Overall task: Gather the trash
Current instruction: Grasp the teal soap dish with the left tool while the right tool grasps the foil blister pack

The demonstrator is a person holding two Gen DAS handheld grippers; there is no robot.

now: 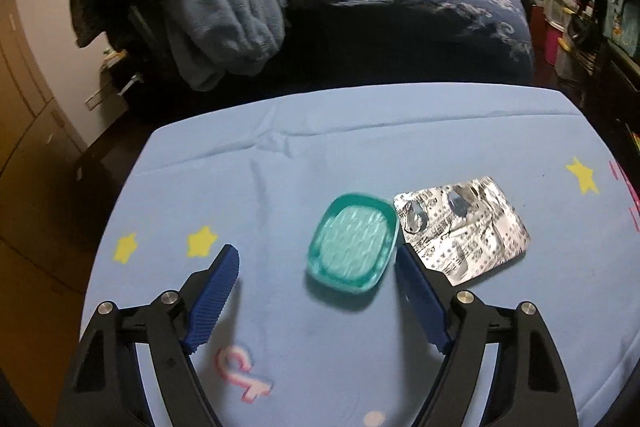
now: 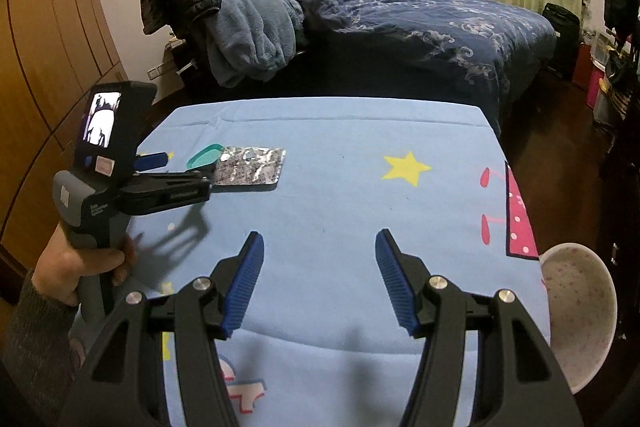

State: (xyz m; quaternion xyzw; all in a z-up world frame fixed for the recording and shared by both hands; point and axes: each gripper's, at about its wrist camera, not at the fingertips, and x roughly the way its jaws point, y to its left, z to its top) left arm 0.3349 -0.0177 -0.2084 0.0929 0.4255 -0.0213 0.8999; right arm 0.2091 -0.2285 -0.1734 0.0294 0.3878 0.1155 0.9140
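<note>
On the light blue star-print cloth (image 1: pixel 320 155) lies a teal plastic lid (image 1: pixel 352 243), a little blurred, and a silver blister pack (image 1: pixel 464 227) lies right beside it. My left gripper (image 1: pixel 316 251) is open around the lid: its right finger (image 1: pixel 416 283) is at the lid's edge, while the left finger is well apart. The right wrist view shows the same left gripper (image 2: pixel 182 163), the lid (image 2: pixel 204 155) and the pack (image 2: pixel 250 167) at the far left. My right gripper (image 2: pixel 320 235) stands open over bare cloth with nothing between its fingers.
A white bin with pink dots (image 2: pixel 580 315) stands off the table's right front corner. A bed with a dark blue quilt (image 2: pixel 400 11) and piled clothes (image 2: pixel 248 27) is behind the table. A hand (image 2: pixel 72 263) holds the left gripper's handle.
</note>
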